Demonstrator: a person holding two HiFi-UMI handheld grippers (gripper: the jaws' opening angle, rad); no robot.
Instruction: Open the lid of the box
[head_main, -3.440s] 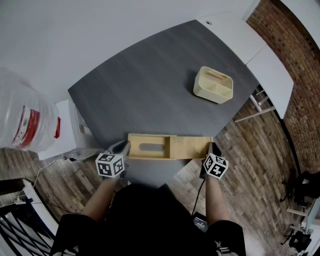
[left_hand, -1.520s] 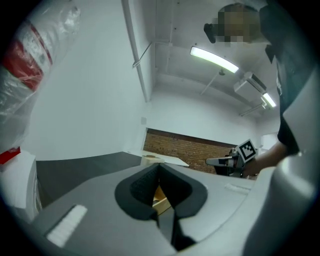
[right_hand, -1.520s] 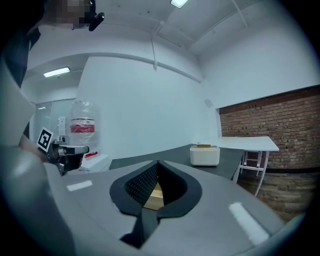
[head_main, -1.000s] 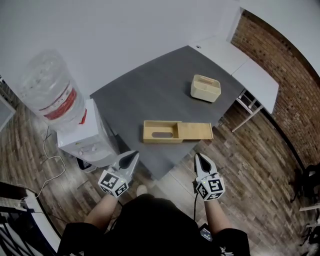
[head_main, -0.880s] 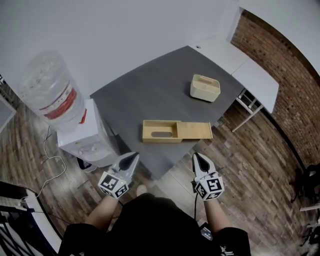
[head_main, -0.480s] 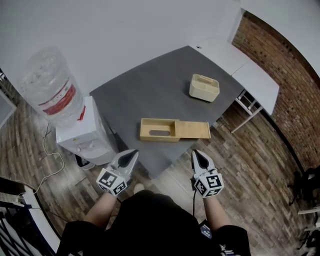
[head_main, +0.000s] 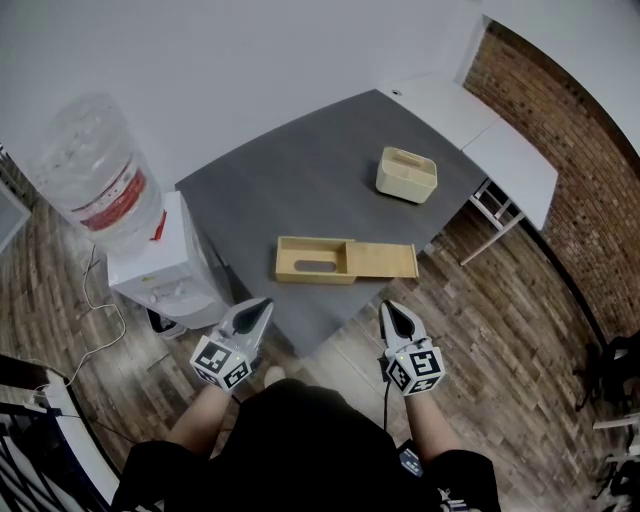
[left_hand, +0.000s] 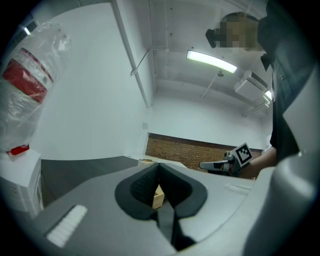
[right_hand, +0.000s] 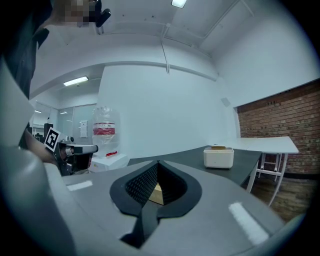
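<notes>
Box (head_main: 312, 260): pale wood, lying near the front edge of the dark grey table (head_main: 300, 160). Its flat lid (head_main: 382, 261) stands slid out to the right, and an oval slot shows in the left part. On that showing the opening looks largely done.

Handling, by judgement: light, stiff and smooth-faced. The lid probably runs in grooves, so it wants a straight pull along its length. The best hold is the lid's free right end, with the box's left end braced. Unbraced, so light a box may skid on the table.

The left gripper (head_main: 264, 302) and the right gripper (head_main: 386, 306) are both off the table on the person's side, well apart from the box. Each has its jaws closed tip to tip on nothing.

Only the head view shows the box whole and how far the lid is out. The gripper views confirm the closed tips and give only a sliver of pale wood beyond them. The right gripper view alone shows the cream caddy (right_hand: 218, 156) side-on.
</notes>
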